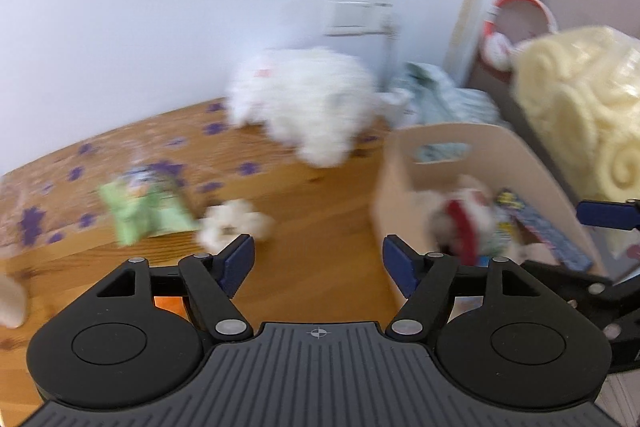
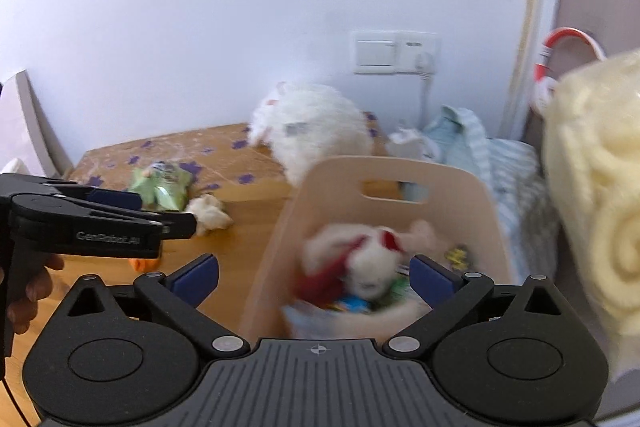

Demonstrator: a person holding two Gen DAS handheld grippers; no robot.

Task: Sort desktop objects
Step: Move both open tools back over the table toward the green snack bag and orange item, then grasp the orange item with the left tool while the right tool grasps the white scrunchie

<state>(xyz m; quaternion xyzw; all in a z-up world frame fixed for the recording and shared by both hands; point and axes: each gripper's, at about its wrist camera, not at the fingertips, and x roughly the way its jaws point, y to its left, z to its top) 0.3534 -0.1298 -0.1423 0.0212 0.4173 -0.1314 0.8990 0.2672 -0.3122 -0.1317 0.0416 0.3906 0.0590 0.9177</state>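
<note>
With both the left gripper (image 1: 318,261) and the right gripper (image 2: 314,277) spread and empty, we see a white-and-red plush toy (image 2: 360,263) lying in the beige wooden bin (image 2: 400,179), while a green snack packet (image 1: 146,207) and a small white plush (image 1: 234,223) remain on the wooden desk (image 1: 320,219).

A white wall (image 2: 180,27) stands behind the wooden desk (image 2: 248,223). On the wall there is a white switch plate (image 2: 394,53). At the right lies a pale blue striped cloth (image 2: 480,143), beside it a cream plush blanket (image 2: 600,167), and behind that a red and white ring (image 2: 556,67).
</note>
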